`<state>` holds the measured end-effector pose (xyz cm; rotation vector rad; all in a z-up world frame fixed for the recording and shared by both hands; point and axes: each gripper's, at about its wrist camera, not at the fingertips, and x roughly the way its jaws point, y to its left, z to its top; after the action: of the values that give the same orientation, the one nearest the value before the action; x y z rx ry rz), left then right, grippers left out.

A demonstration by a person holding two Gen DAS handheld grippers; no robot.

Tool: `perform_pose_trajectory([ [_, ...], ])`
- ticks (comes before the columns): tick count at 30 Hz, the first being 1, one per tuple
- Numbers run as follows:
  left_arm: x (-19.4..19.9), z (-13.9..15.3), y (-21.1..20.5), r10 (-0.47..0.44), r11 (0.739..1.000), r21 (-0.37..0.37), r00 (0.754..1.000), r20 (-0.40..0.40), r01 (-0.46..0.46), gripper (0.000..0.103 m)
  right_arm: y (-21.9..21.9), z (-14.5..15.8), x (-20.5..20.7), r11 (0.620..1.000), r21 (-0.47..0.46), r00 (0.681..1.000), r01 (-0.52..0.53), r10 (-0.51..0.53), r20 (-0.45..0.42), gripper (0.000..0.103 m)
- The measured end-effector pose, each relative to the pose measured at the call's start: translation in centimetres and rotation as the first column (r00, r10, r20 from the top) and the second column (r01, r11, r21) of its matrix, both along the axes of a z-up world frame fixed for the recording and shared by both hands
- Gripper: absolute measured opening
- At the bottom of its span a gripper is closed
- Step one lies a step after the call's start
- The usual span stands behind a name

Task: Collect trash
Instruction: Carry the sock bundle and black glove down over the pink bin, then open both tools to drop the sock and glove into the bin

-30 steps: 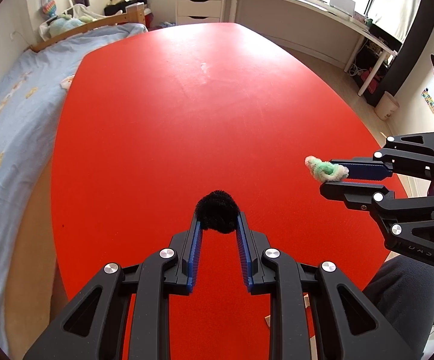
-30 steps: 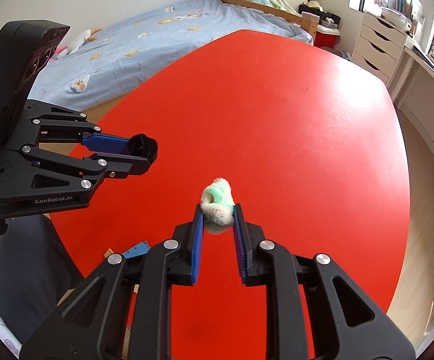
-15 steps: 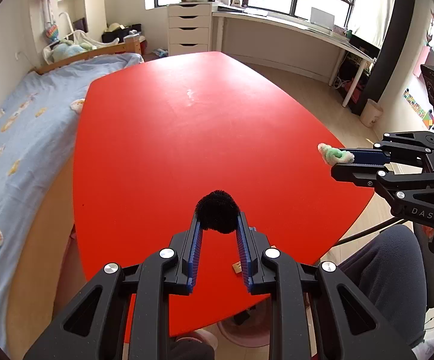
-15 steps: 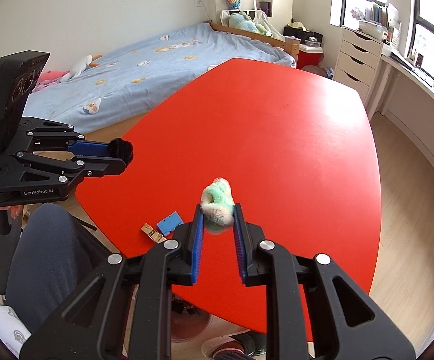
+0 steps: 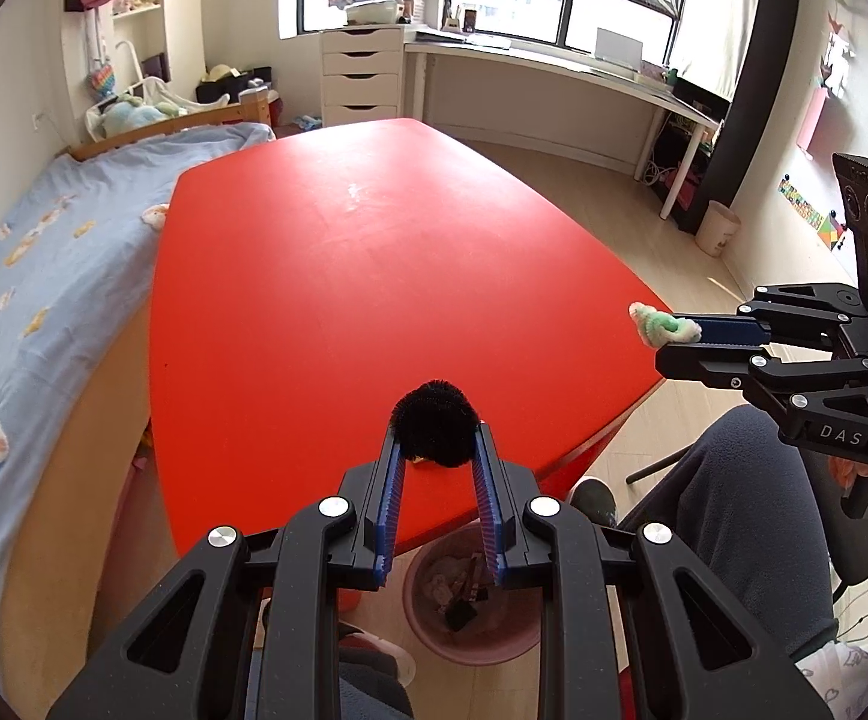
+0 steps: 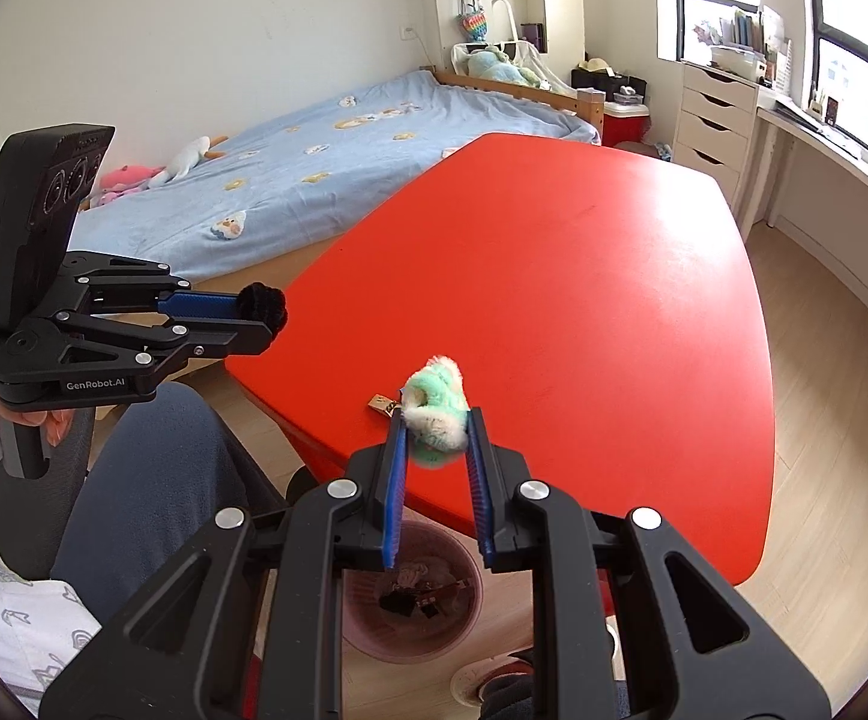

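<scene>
the left gripper (image 5: pixel 436 444) clamps a black pompom (image 5: pixel 434 423), the right gripper (image 6: pixel 436 429) a green-white fluff ball (image 6: pixel 436 423), above a pink bin (image 5: pixel 428 642).

I see worktop (image 5: pixel 326 300) as smooth red surface, faint sheen toward 12 o'clock. Left gripper (image 5: pixel 436 444): matt black plastic, ribbed blue pads, shiny metal screw heads; black pom-pom (image 5: pixel 434 423) in it looks fuzzy, fibrous. Right gripper (image 6: pixel 434 429), same finish, carries green-and-white fluff ball (image 6: pixel 437 414), soft plush. Pink bin (image 5: pixel 470 594) at 6 o'clock: smooth plastic. Floor (image 5: pixel 614 204) reads as pale wood, satin. Bed cover (image 6: pixel 338 156): matt blue cloth.
</scene>
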<state>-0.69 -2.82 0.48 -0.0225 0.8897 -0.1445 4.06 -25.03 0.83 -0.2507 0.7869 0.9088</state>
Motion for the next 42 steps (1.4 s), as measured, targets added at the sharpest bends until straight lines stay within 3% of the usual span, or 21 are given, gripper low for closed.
perform_pose_trajectory([
  [16,-4.5,-1.8,-1.7,-0.039,0.996,-0.087,0.998,-0.057,0.034,0.023,-0.6,-1.8,-5.6,0.998,-0.024,0.997,-0.056,0.055,-0.061,0.019],
  [38,-4.9,-2.8,-2.1,-0.073,0.991,-0.116,0.994,-0.075,0.064,0.025,-0.4,-3.0,-6.2,0.997,-0.022,0.992,-0.072,0.07,-0.102,0.019],
  [40,-4.9,-2.9,-2.1,-0.072,0.991,-0.118,0.994,-0.077,0.063,0.027,-0.3,-3.2,-6.2,0.997,-0.019,0.992,-0.073,0.071,-0.106,0.021],
  [41,-4.8,-2.9,-2.0,-0.069,0.991,-0.117,0.994,-0.079,0.06,0.034,-0.4,-3.2,-6.3,0.997,-0.023,0.992,-0.073,0.07,-0.108,0.026],
  [42,-4.8,-3.0,-1.9,-0.064,0.992,-0.117,0.995,-0.08,0.055,0.048,-0.3,-3.3,-6.3,0.997,-0.028,0.992,-0.074,0.071,-0.106,0.043],
])
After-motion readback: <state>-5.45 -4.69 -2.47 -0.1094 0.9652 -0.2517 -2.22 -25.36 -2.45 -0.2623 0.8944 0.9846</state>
